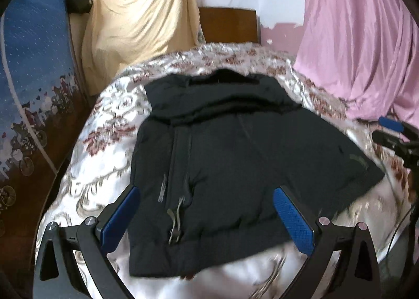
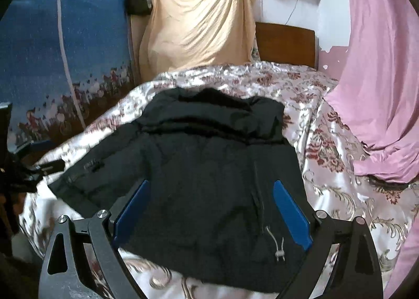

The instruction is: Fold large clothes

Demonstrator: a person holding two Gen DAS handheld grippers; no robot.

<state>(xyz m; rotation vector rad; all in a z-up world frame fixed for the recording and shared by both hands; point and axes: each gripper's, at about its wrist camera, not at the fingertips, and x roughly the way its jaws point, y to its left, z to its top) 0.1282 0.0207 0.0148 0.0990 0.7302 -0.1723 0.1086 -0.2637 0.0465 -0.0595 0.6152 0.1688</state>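
So the dark jacket (image 1: 225,168) is lying flat on the bed (image 1: 104,147), on top of the flowery bedspread, more or less in the middle and closer to the near edge than to the headboard (image 1: 227,23). Both sets of tongs are spread wide with nothing between the pads: the left tongs (image 1: 207,220) hover over the hem end, and the right tongs (image 2: 212,215) do the same from their side. From the left camera you can also catch the right one poking in at the far right.

Orientation: the hood/collar end points toward the headboard and the hem with its drawstring toggle (image 2: 279,249) points at the near edge, so the long axis runs from the foot of the bed to the head. One sleeve (image 1: 348,165) looks laid out toward the right edge of the bed. I can't really make out the other sleeve.

How I'd handle this step: it's puffy, so grab a proper bite of the hem at each corner, not just the outer shell, or it'll slip. Lift both corners together and carry them evenly toward the collar so the fold line stays square across the body. Tuck that loose sleeve in first, I reckon, otherwise it ends up sticking out sideways.
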